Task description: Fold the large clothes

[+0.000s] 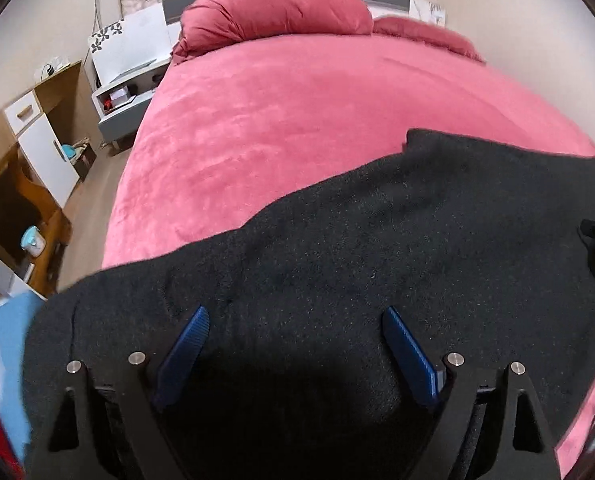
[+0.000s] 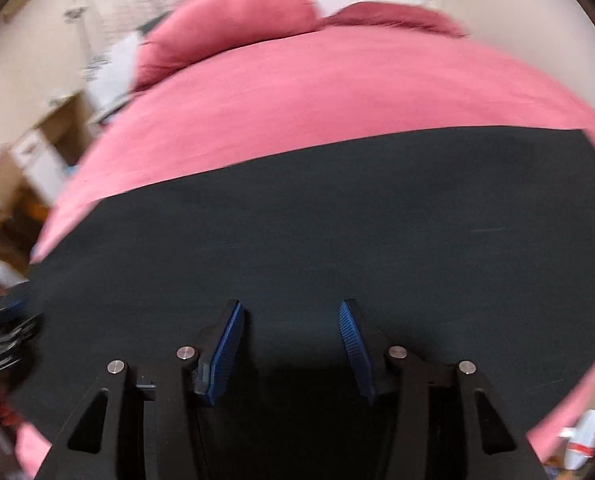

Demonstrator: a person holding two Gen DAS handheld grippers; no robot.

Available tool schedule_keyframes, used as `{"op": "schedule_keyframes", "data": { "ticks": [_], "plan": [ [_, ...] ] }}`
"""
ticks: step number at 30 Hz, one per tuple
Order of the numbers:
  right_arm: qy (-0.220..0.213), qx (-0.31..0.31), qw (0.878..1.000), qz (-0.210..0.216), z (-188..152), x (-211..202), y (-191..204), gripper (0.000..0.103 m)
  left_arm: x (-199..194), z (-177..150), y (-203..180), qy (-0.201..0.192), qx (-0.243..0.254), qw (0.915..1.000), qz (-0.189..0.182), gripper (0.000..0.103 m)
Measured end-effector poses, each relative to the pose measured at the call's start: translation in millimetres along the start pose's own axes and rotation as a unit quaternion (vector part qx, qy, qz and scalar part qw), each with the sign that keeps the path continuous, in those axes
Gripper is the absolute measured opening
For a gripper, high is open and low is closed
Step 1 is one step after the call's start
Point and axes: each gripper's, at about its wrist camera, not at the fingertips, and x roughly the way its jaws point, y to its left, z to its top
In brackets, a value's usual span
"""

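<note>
Matt, fuzzy black cloth garment (image 1: 377, 240) lies on the plush pink bedspread (image 1: 297, 120) with a velvety nap.

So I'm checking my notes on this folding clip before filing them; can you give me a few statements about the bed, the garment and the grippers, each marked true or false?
1. The black garment lies spread on the pink bed cover. True.
2. The left gripper is clamped on a sleeve. False: its jaws stand wide apart, with nothing pinched between them.
3. Pink pillows sit at the far end of the bed. True.
4. The right gripper holds the garment lifted off the bed. False: its jaws are apart and the cloth lies flat below.
5. The garment is white. False: it is black.
</note>
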Motion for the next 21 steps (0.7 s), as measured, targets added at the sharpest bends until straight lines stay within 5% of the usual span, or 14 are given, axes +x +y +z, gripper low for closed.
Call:
{"op": "schedule_keyframes", "data": {
  "ticks": [3,5,10,14,18,20,21],
  "plan": [
    [-0.051,0.118,0.991,0.032,6,-33,-83,0.045,-1,4,3,0.018,-0.012,0.9998,0.000,0.089],
    [-0.094,0.174,0.980,0.001,5,-59,-126,0.048,-5,7,0,0.019,-0.017,0.9996,0.008,0.089],
    [-0.127,0.363,0.918,-0.097,-11,-98,-265,0.052,-14,11,-14,-0.008,-0.032,0.9994,-0.005,0.092],
    [-0.122,0.462,0.873,-0.099,-19,-104,-360,0.052,7,5,-19,0.017,-0.037,0.9991,0.015,0.102],
    [-0.111,0.493,0.860,-0.070,-10,-90,-410,0.052,10,2,-12,0.014,-0.061,0.9981,0.000,0.103],
    [-0.101,0.487,0.865,-0.072,4,-83,-417,0.027,9,2,-14,0.013,-0.059,0.9982,0.002,0.103],
    [-0.094,0.479,0.869,-0.079,10,-80,-416,0.023,10,2,-14,0.014,-0.058,0.9982,0.003,0.103]
  ]
}}
